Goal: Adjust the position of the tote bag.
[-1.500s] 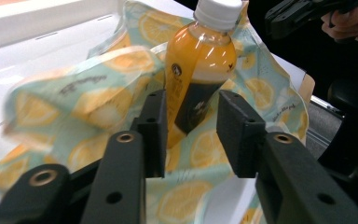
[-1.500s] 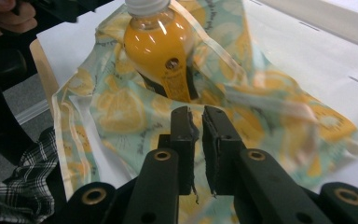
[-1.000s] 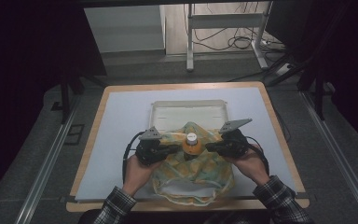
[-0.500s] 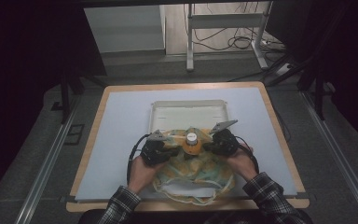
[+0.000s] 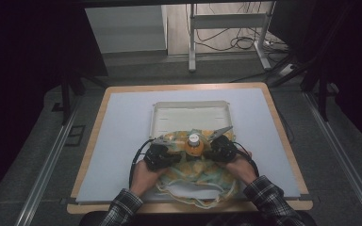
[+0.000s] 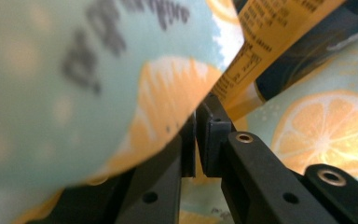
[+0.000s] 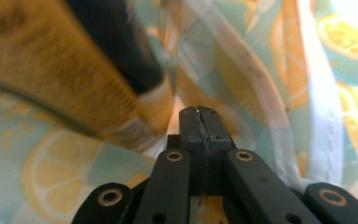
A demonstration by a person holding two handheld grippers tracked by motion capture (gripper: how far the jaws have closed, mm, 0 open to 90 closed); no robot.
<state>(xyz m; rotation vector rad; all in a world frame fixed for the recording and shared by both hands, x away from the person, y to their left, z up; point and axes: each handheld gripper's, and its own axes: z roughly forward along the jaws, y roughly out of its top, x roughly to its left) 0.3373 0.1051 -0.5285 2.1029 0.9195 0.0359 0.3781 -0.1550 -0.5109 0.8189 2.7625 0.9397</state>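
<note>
Near the surface's (image 5: 122,122) front edge, both grippers are flanking an orange, white-capped bottle (image 5: 194,145). The left gripper (image 5: 162,153) and right gripper (image 5: 217,149) are each pinching the lemon-print cloth bag (image 5: 202,172), jaws pressed together.

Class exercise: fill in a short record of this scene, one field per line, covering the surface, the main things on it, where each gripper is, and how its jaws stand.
Surface: pale mat on a wooden table
Cloth: lemon-print bag lying at the near edge of the mat
Bottle: orange bottle, white cap, standing in the bag
Tray: shallow white tray just behind the bag
Left gripper: at the bag left of the bottle, jaws shut
Right gripper: at the bag right of the bottle, jaws shut
</note>
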